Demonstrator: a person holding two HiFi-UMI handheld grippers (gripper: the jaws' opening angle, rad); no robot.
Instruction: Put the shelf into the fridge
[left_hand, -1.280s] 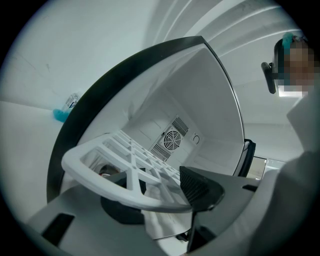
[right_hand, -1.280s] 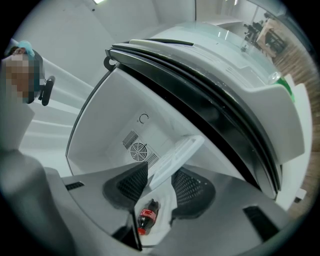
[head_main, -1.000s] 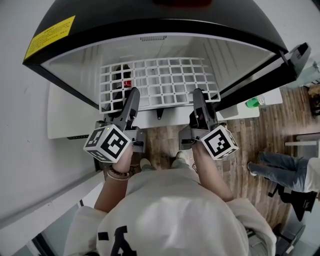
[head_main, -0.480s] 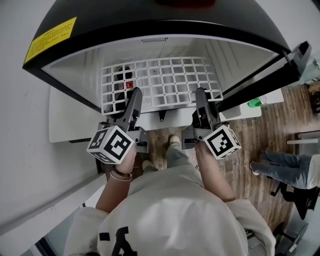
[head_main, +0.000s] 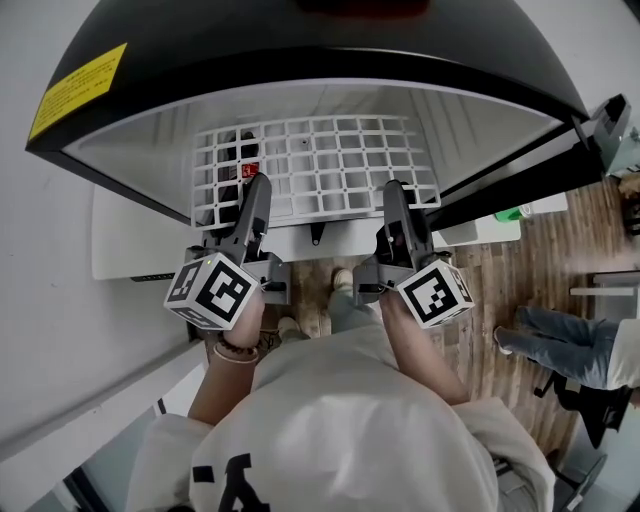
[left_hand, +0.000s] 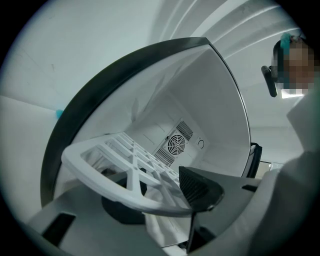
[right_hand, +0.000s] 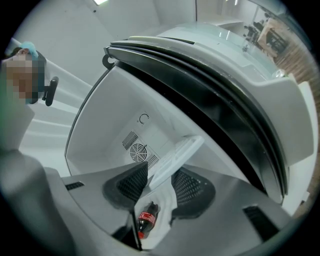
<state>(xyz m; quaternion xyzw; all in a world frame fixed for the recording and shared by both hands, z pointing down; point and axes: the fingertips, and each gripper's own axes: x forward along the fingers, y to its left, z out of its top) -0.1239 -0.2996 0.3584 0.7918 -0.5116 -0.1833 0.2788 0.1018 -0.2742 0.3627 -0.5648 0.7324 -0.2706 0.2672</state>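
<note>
The shelf (head_main: 320, 165) looks mostly inside the fridge (head_main: 300, 50). The fingers of the left gripper (head_main: 258, 182) and right gripper (head_main: 393, 188) clamp its front edge. Seating and release seem left.

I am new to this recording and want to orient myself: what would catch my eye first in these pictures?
A white grid shelf reaches into an open black fridge, in the middle of the head view. The left gripper and the right gripper each clamp its front edge. A cola bottle shows under the shelf, at its left.

Cola btl (right_hand: 145, 220); wood flr (head_main: 500, 285); bystander (head_main: 560, 345).
</note>
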